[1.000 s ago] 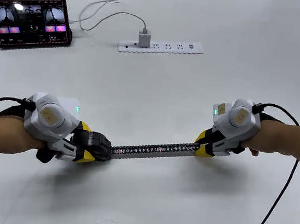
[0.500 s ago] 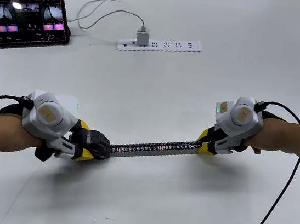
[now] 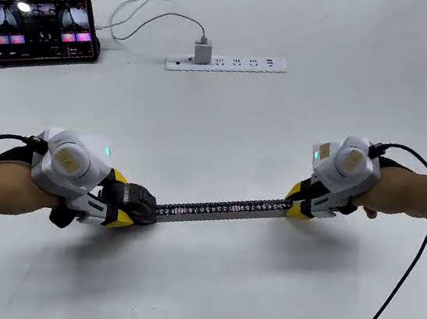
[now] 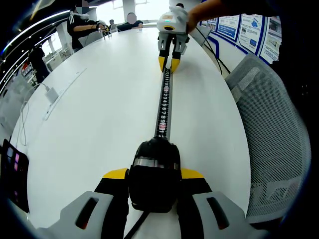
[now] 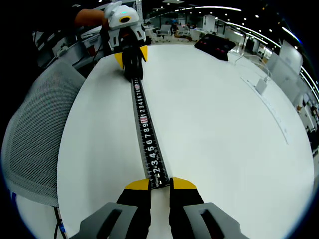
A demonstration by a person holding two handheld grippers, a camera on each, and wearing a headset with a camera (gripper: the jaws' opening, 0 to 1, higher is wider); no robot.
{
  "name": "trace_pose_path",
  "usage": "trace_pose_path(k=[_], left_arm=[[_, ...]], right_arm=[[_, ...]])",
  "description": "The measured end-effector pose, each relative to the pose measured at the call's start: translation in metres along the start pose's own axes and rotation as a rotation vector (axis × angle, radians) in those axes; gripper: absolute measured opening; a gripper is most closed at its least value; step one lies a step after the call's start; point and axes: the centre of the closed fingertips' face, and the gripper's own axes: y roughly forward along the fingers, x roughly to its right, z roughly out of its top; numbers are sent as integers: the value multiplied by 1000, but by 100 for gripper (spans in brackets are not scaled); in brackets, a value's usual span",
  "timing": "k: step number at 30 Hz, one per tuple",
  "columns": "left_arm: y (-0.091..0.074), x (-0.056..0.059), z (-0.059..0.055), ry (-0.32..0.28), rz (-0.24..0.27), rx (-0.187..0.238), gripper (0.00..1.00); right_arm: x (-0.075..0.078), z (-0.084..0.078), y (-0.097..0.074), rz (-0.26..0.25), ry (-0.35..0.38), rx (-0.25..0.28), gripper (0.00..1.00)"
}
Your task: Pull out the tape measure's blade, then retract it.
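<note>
The black tape measure case [image 3: 139,201] is clamped between the yellow-tipped left tongs [image 3: 124,201], which are closed on its sides. It is held on the white surface [image 3: 297,123], well nearer the person than the power strip [image 3: 226,63] and to that strip's left. The blade [image 3: 219,207] is drawn out of the case with its numerals facing up. Its far end is pinched by the closed right tongs [image 3: 295,202], nearer the person than the power strip and to its right. A lit tablet [image 3: 42,25] is set left of the power strip, and a white charger [image 3: 203,52] is plugged into it
</note>
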Motion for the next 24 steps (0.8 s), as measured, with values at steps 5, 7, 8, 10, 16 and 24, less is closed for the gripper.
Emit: trace_pose_path(k=[5,7,8,10,16,24], left_arm=[[0,0,0,1,0,0,32],[0,0,0,1,0,1,32],[0,0,0,1,0,1,32],[0,0,1,0,1,2,32],[0,0,0,-1,2,5,32],[0,0,2,-7,-9,9,33]], right_arm=[[2,-3,0,-2,5,-1,9],[2,-3,0,-3,7,-1,9],[2,-3,0,-4,2,-2,9],[2,-3,0,-4,1,-4,9],[3,-4,1,5,4,-20,10],[0,-3,1,15,-34,-55,11]])
